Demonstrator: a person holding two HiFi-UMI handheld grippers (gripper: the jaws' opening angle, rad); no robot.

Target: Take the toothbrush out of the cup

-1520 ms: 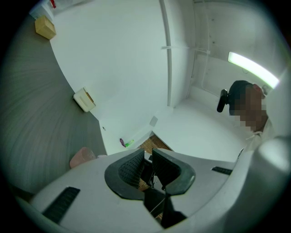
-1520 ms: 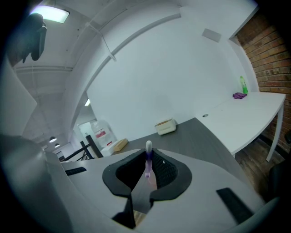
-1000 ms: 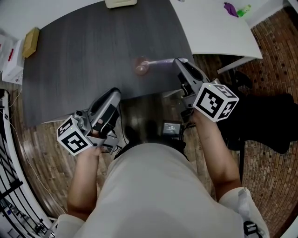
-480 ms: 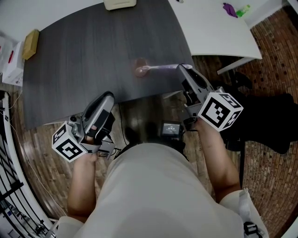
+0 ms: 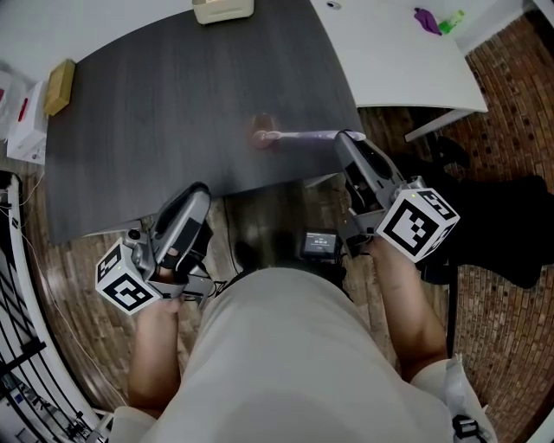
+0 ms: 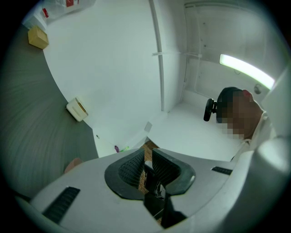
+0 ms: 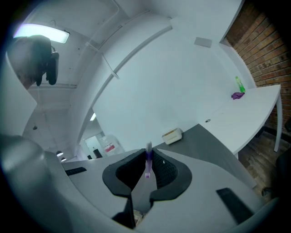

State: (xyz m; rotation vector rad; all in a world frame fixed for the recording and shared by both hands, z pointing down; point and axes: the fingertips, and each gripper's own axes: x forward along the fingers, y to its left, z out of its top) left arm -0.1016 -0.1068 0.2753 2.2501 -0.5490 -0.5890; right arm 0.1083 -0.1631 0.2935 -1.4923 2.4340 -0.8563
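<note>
A small pink cup (image 5: 261, 131) stands on the dark grey table (image 5: 156, 104), blurred in the head view. A purple and white toothbrush (image 5: 303, 136) lies almost level in the air, its head end at the cup and its handle end in my right gripper (image 5: 341, 137). That gripper is shut on the toothbrush (image 7: 148, 160), which shows between its pads in the right gripper view. My left gripper (image 5: 197, 190) hangs at the table's near edge, jaws nearly together with nothing held (image 6: 148, 166). The cup (image 6: 72, 164) shows only as a pink edge in the left gripper view.
A beige box (image 5: 223, 8) sits at the table's far edge and a tan block (image 5: 59, 74) at its far left. The white table (image 5: 407, 60) to the right carries a purple thing (image 5: 428, 16) and a green one (image 5: 452, 19). Brick floor lies beyond.
My right gripper has drawn back toward me and to the right with the toothbrush. My left gripper has dropped back slightly from the table. The cup has stayed put.
</note>
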